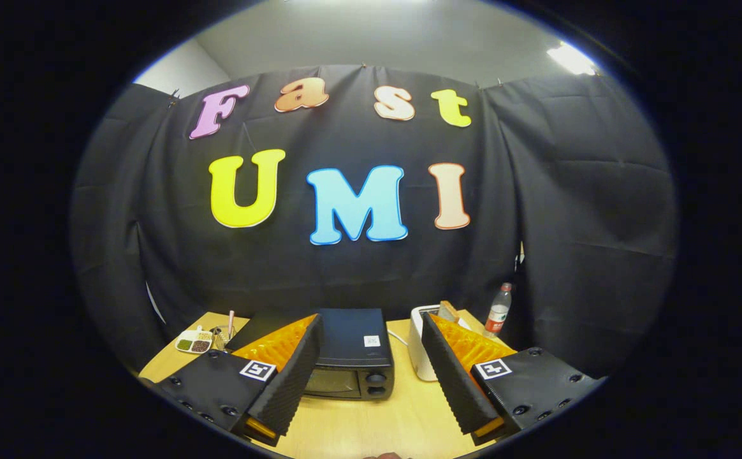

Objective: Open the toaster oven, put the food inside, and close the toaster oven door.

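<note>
Fingers (368,357) wide apart, empty; toaster oven (352,354) w/ door shut beyond; label unreadable.

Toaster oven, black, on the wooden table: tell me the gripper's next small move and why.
Probably lower and advance the gripper toward the black toaster oven. Its glass door looks closed, the fingers are spread wide and hold nothing, and the oven sits just ahead, between them, on the wooden table.

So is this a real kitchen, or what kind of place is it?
Probably a pretend kitchen in a recording booth: a toaster oven and a white toaster sit on a wooden table before a black cloth wall. The gripper is open.
</note>
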A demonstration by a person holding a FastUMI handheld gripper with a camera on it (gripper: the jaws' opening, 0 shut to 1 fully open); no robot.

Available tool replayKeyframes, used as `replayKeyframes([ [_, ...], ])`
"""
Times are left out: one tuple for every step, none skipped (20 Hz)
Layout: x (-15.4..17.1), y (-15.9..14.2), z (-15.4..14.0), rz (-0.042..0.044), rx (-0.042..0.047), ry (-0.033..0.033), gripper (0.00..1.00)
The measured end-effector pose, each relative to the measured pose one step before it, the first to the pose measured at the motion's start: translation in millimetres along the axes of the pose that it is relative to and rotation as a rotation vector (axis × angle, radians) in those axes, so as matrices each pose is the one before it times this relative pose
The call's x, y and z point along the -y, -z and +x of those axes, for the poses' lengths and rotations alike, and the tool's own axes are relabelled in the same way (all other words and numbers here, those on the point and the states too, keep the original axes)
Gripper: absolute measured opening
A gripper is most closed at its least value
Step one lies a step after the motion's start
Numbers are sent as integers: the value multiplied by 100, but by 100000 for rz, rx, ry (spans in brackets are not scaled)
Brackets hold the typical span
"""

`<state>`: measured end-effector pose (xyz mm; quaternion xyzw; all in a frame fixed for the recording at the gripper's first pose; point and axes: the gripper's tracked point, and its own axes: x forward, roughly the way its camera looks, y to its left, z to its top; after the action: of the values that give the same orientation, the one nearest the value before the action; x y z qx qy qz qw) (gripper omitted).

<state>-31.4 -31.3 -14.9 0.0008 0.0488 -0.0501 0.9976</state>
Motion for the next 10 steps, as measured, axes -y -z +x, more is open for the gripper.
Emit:
replayKeyframes([
  [1162,-401,-802,-593,1592,1786,98],
  [1104,-119,-983,-1526,1610,1268,97],
  [1035,-62,-866,-1267,575,1531,97],
  [740,278,-629,-765,188,1023,97],
  [425,204,-581,272,-539,864,97],
  [207,358,-242,1069,-784,715,97],
  [124,209,-87,1306,-928,428,97],
  [-182,141,-62,1381,-1023,-167,97],
  [-431,-35,73,476,-144,-1175,97],
  [-401,231,271,-585,-37,-864,97],
])
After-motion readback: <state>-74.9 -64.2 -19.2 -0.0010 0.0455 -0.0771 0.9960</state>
